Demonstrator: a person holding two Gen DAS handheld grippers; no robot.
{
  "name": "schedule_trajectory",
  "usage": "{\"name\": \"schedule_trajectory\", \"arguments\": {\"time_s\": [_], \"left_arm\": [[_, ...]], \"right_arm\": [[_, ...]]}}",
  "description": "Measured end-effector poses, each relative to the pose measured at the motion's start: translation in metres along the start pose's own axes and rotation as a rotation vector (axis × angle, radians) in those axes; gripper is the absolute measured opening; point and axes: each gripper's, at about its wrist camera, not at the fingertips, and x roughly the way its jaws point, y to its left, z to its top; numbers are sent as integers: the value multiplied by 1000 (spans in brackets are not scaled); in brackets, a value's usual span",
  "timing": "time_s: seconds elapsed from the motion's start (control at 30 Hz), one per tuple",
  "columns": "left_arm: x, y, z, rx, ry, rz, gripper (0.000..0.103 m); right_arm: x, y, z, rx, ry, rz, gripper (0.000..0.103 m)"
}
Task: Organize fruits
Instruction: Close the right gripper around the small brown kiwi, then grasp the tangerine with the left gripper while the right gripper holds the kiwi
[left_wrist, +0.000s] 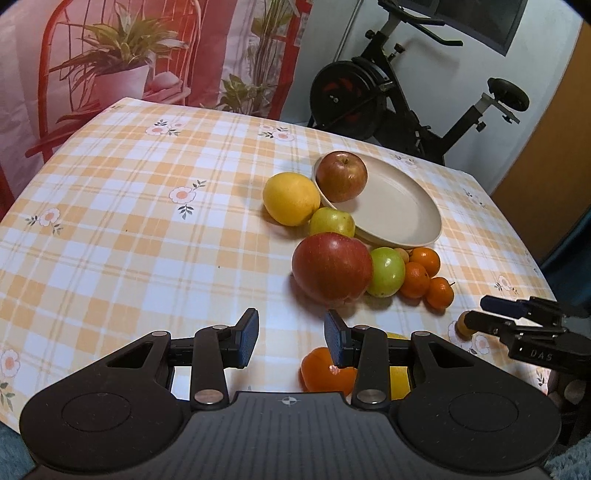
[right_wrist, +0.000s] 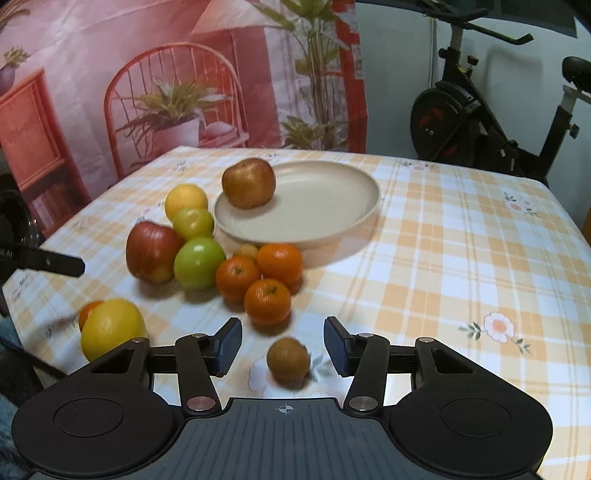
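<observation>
My right gripper (right_wrist: 283, 347) has the small brown fruit (right_wrist: 288, 359) sitting dead centre between its narrowed jaws, pads just clear of it on both sides, nothing pinched yet. It's round, so no axis to line up on. The plate (right_wrist: 332, 221) lies at twelve o'clock, already carrying one russet apple (right_wrist: 248, 182). Three mandarins (right_wrist: 267, 301) crowd the straight path, so I'd lift over them. My left gripper (left_wrist: 291, 338) hovers narrow and empty; big red apple (left_wrist: 332, 271) at one o'clock, an orange (left_wrist: 321, 371) under its right finger.
</observation>
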Motion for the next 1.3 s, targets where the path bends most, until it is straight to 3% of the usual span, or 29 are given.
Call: {"name": "schedule_trajectory", "arguments": {"time_s": [0.53,0.83,1.3], "left_arm": [[2,-1,-11,-24,44,-29,42],[9,2,-18,-63,86,-67,42],[20,-7,-20,-19,131,-98,42]], "right_arm": [[5,-8,-14,2,16,19,25],[5,-7,-14,2,16,20,25],[6,-7,-14,3,17,27,25]]}}
